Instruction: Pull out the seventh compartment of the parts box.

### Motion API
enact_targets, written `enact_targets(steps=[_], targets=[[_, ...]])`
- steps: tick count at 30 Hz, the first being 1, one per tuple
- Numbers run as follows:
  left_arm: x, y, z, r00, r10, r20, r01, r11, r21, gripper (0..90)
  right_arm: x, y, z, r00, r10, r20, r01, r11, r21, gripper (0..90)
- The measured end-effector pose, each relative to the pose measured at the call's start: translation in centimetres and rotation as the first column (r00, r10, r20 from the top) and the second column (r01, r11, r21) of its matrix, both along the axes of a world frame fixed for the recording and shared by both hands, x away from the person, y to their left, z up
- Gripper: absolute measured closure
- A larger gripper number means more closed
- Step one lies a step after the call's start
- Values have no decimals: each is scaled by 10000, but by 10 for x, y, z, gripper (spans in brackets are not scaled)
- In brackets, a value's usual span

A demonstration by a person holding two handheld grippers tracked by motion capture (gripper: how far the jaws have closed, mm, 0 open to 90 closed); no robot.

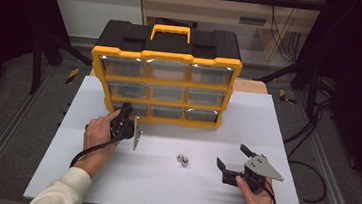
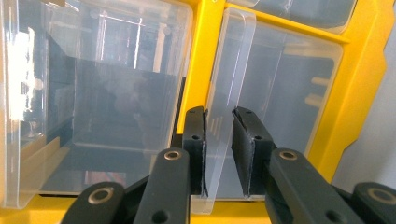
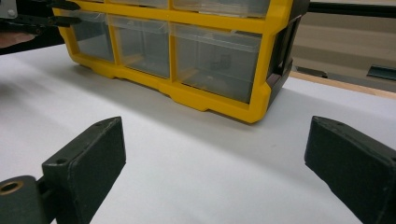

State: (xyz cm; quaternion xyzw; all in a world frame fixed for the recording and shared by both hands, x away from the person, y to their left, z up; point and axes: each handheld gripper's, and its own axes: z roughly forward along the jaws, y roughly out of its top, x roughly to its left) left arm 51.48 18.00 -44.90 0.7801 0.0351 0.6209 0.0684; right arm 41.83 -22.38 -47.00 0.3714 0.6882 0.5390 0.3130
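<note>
The left gripper (image 2: 219, 154) is clenching the bottom-left drawer's handle tab (image 2: 229, 93) of the organizer (image 1: 165, 75) at the table's (image 1: 110, 185) far edge, readying a straight pull outward, while the right gripper (image 1: 236, 160) is waiting with jaws released near the two metal balls (image 1: 183, 160).

No readable text, labels, brands, numbers, signs anywhere

The left claw (image 1: 126, 111) is parked at the yellow organizer's (image 1: 165, 75) bottom-left drawer (image 1: 129, 108), two metal balls (image 1: 183, 160) left on the counter (image 1: 160, 190).

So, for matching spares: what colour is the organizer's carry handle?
Yellow; the carry handle shows best in the high view.
</note>
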Motion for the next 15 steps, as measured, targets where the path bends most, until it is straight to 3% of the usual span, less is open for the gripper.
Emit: enact_targets(steps=[15], targets=[[1,-1,2,10000,47,-56,-47,10000,4,748,2,2,-1,10000,35,-22,-35,10000,69,55]])
